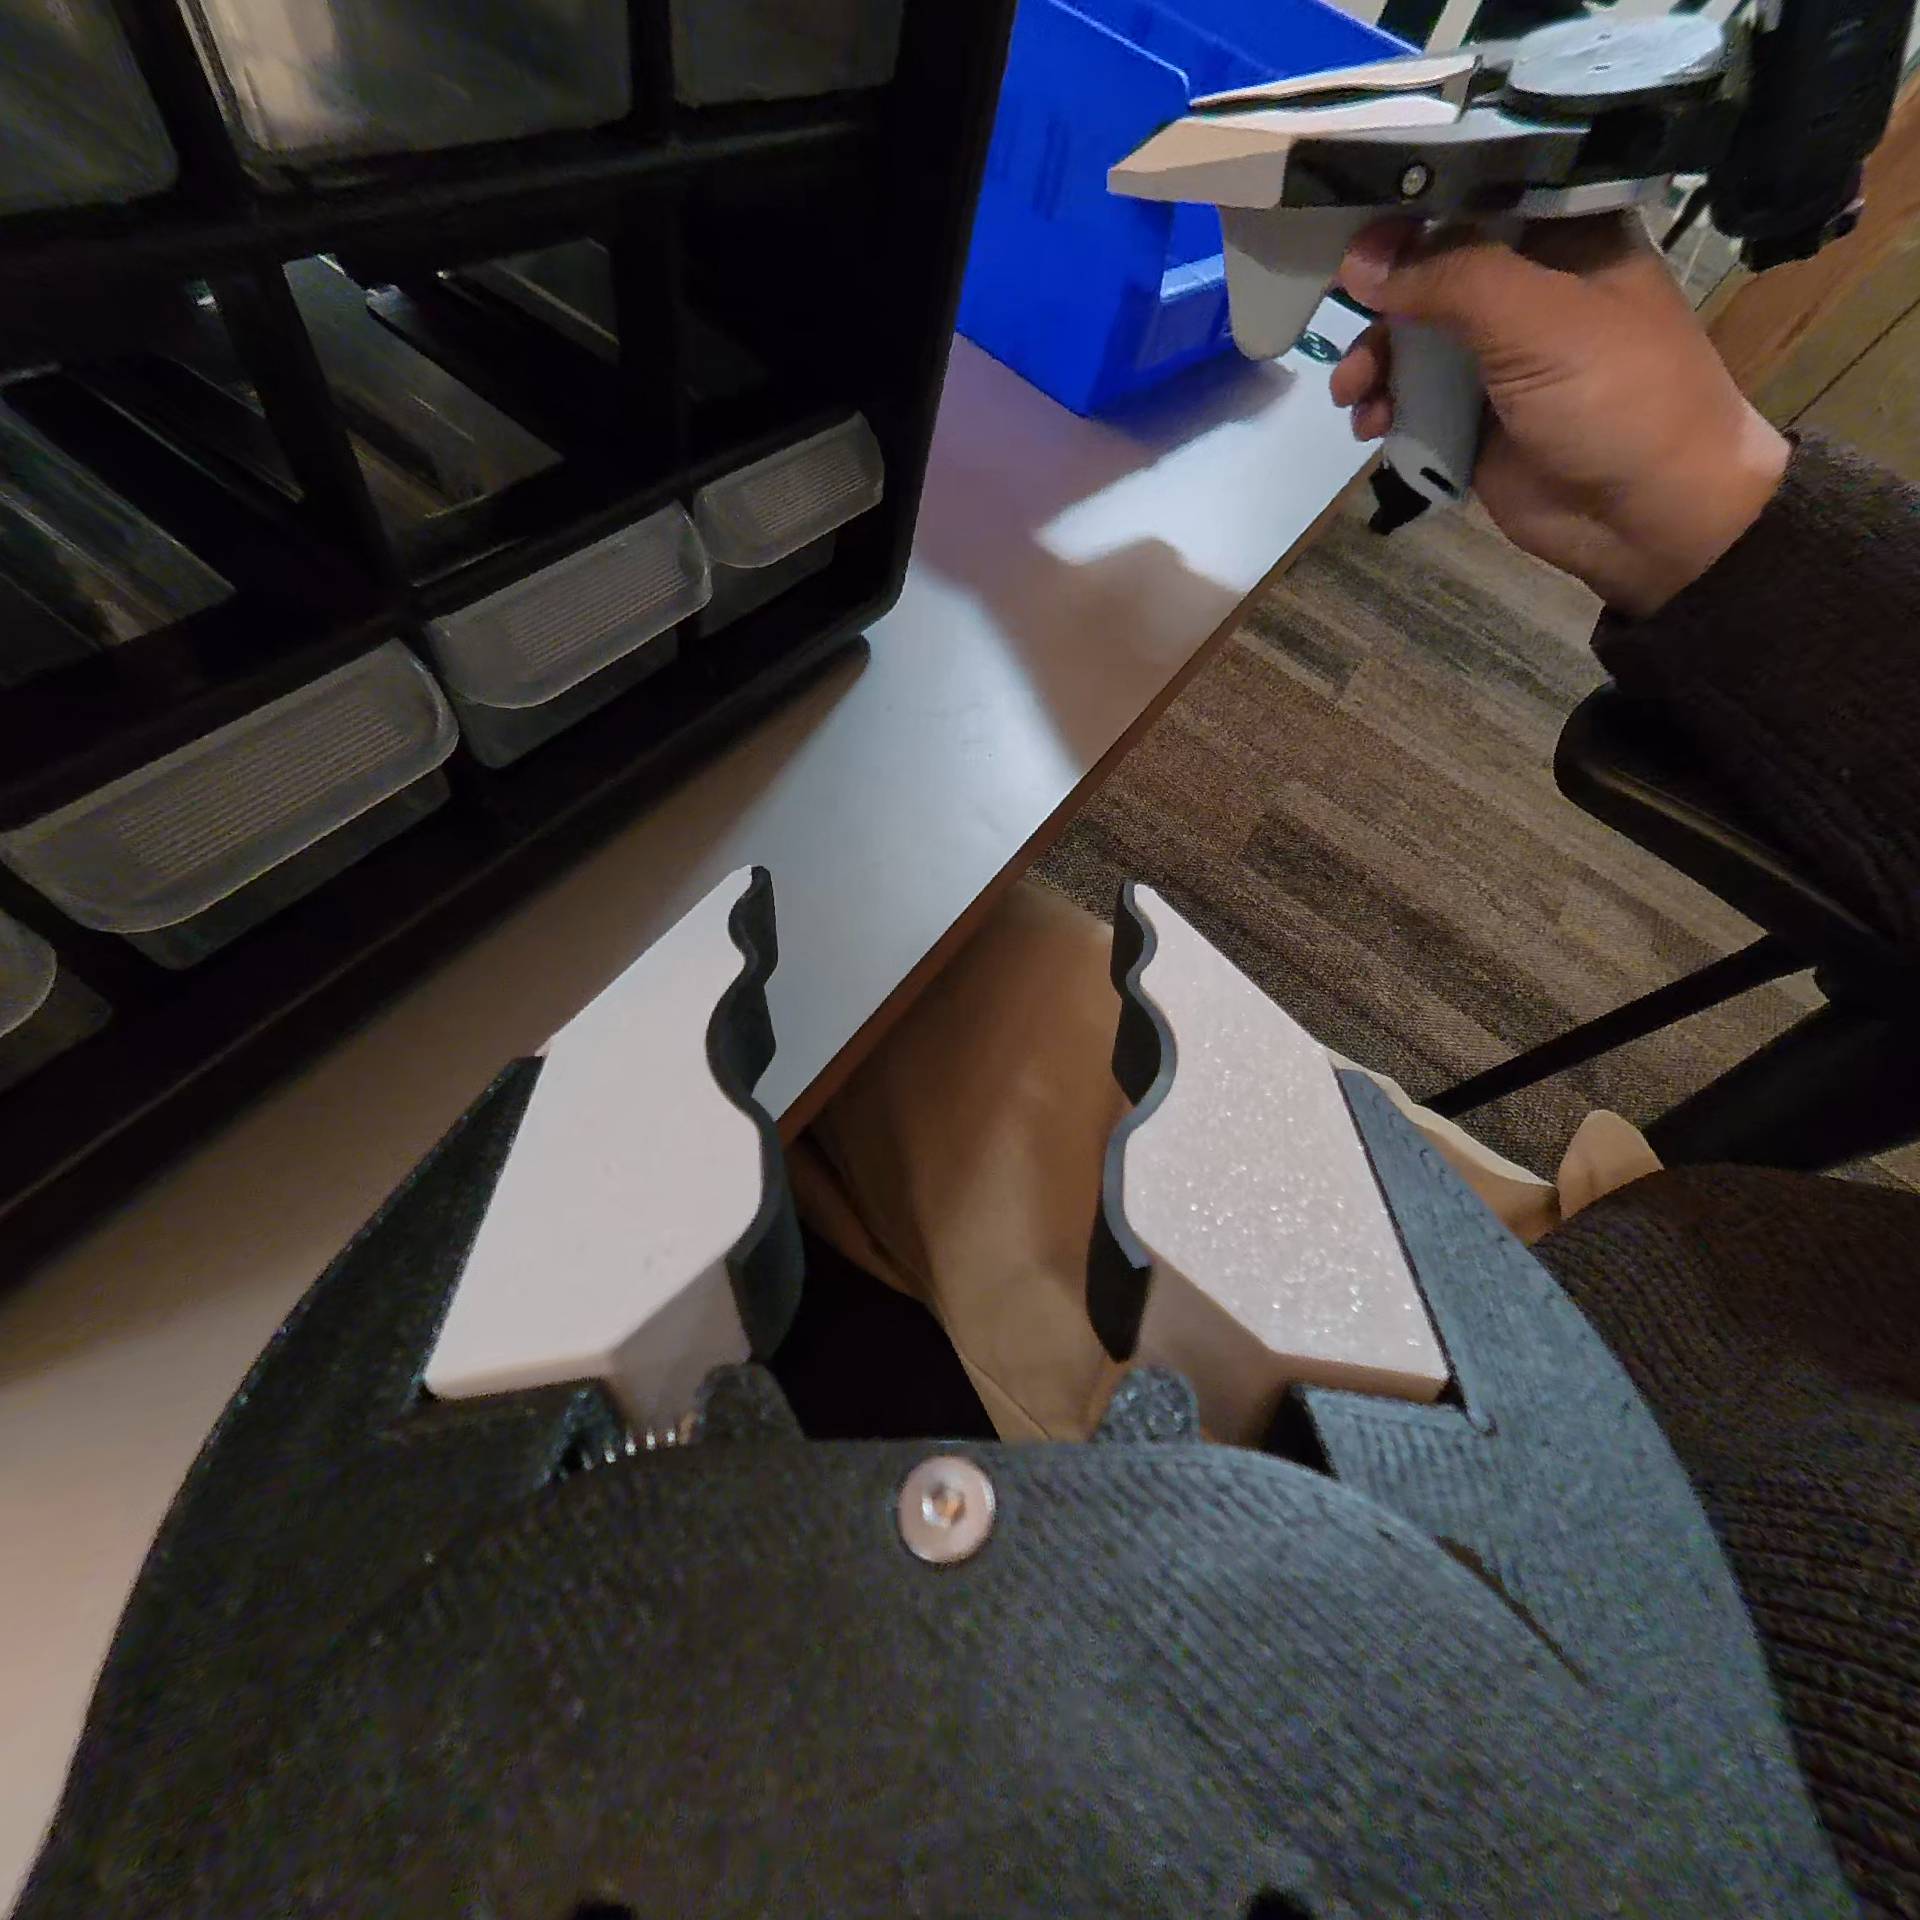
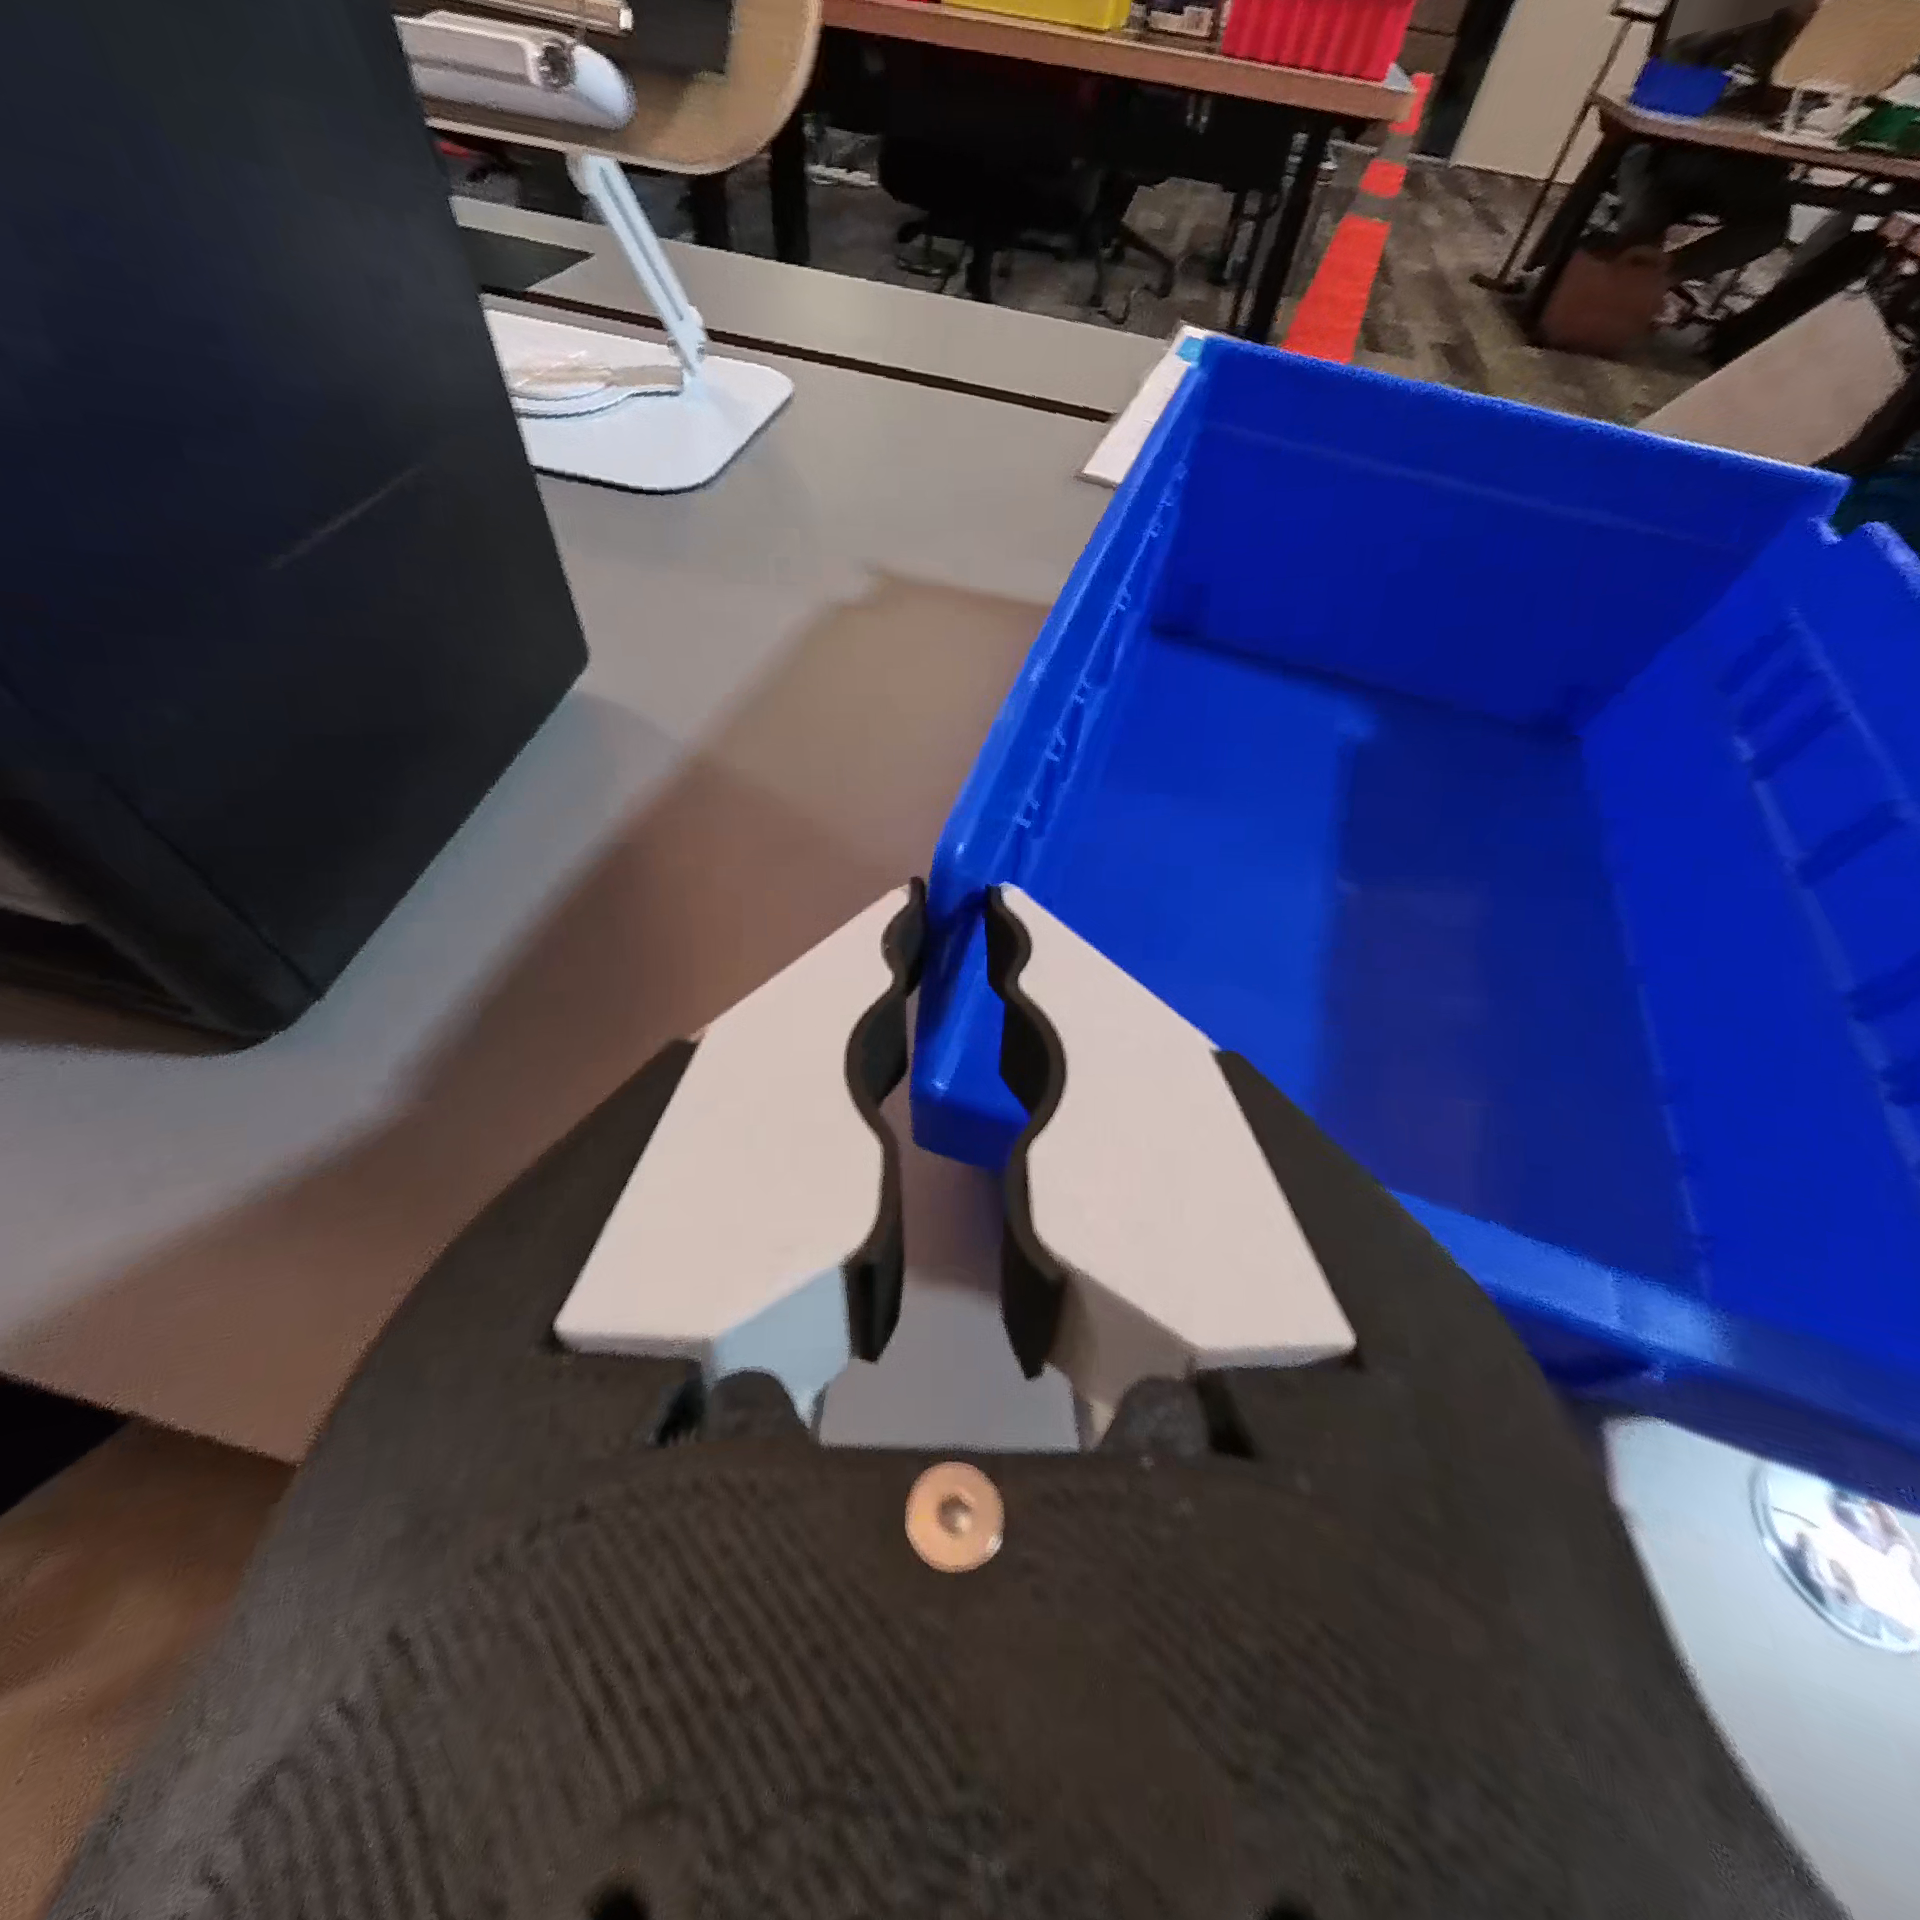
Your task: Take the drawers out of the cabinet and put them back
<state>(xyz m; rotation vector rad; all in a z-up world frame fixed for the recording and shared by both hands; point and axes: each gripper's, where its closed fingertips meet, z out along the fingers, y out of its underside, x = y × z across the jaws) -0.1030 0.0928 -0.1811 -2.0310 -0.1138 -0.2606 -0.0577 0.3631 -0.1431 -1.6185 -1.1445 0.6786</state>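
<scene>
Grey table (image 1: pixel 966 727) beside patterned carpet (image 1: pixel 1382 790), seen from both wrist views. Nearest in the left wrist view, the left gripper (image 1: pixel 940 914) hangs over the table's near edge, its fingers (image 1: pixel 623 1143) spread wide with nothing between them; tan trousers (image 1: pixel 987 1143) show in the gap. Beyond it to the left stands the black cabinet (image 1: pixel 935 312), resting on the table. Clear drawers (image 1: pixel 566 613) sit in its lower row, their ribbed fronts facing out; several bays in the row above appear open and dark. Upper right, a hand (image 1: pixel 1538 416) in a dark sleeve holds the right gripper (image 1: pixel 1132 171) in the air, clear of the cabinet. In the right wrist view, the right gripper's fingers (image 2: pixel 1143 1143) stand nearly together, a narrow gap left, gripping nothing. Just ahead lies a blue bin (image 2: pixel 1351 831), with the cabinet's dark side to the left. Farther back stand a white lamp base (image 2: pixel 665 416), then other desks and chairs.
</scene>
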